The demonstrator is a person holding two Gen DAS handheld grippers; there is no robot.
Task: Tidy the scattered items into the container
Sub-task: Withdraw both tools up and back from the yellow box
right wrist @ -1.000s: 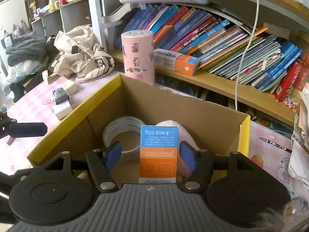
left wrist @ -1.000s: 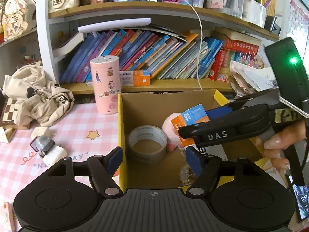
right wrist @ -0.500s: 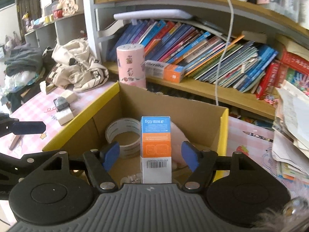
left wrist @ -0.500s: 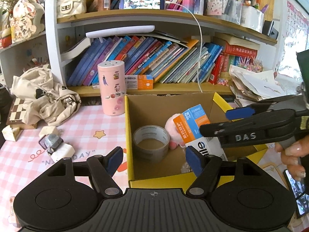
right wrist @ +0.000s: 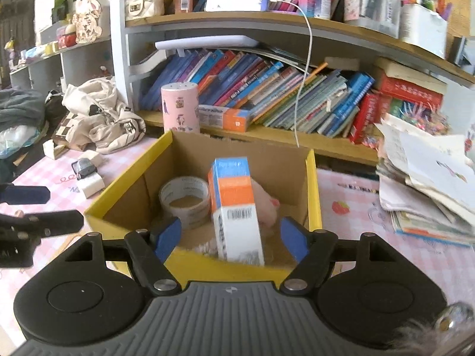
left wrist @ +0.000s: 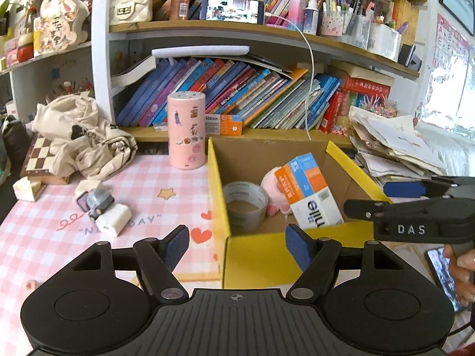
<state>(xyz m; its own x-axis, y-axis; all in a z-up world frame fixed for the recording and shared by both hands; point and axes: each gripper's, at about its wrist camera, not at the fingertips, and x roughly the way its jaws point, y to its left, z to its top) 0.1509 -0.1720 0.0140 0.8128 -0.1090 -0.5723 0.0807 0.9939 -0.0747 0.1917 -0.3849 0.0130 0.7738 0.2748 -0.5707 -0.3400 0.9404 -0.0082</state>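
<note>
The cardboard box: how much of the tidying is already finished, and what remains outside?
Done: the cardboard box holds a tape roll, a pink plush and the orange-blue carton, leaning on the plush. In hand: nothing; the right gripper, jaws just opening, and the left gripper are empty. Left: the small toy car and white blocks on the tablecloth.
</note>
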